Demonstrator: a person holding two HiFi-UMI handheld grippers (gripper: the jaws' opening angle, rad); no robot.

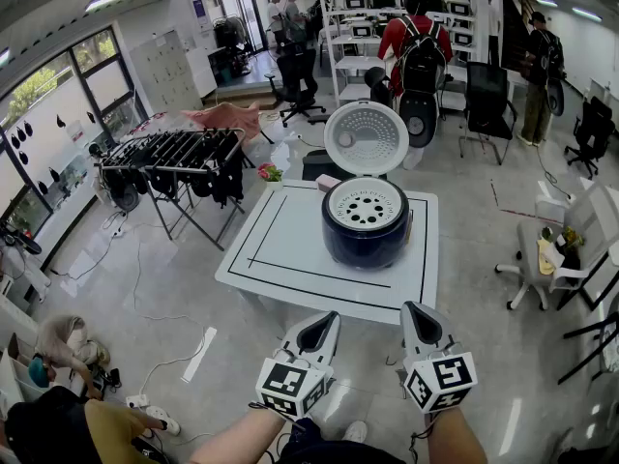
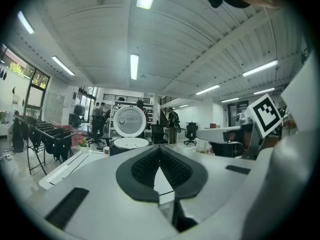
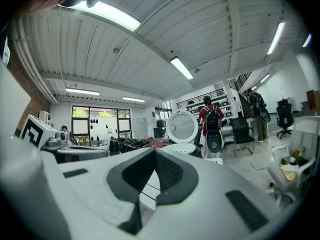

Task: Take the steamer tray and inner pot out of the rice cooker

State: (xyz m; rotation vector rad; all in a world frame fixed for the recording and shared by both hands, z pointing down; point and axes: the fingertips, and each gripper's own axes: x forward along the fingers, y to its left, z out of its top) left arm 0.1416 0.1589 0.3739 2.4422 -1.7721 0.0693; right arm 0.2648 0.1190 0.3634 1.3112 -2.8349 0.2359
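Rice cooker [image 1: 366,235] on white table [image 1: 280,249], lid [image 1: 365,138] up, perforated steamer tray [image 1: 365,204] seated in its mouth, left gripper [image 1: 327,322] and right gripper [image 1: 414,315] both closed on nothing, held short of table

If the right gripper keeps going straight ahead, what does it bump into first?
Probably the open rice cooker on the white table; the right gripper points level toward it. Depth is unclear, so it might clip the table's edge.
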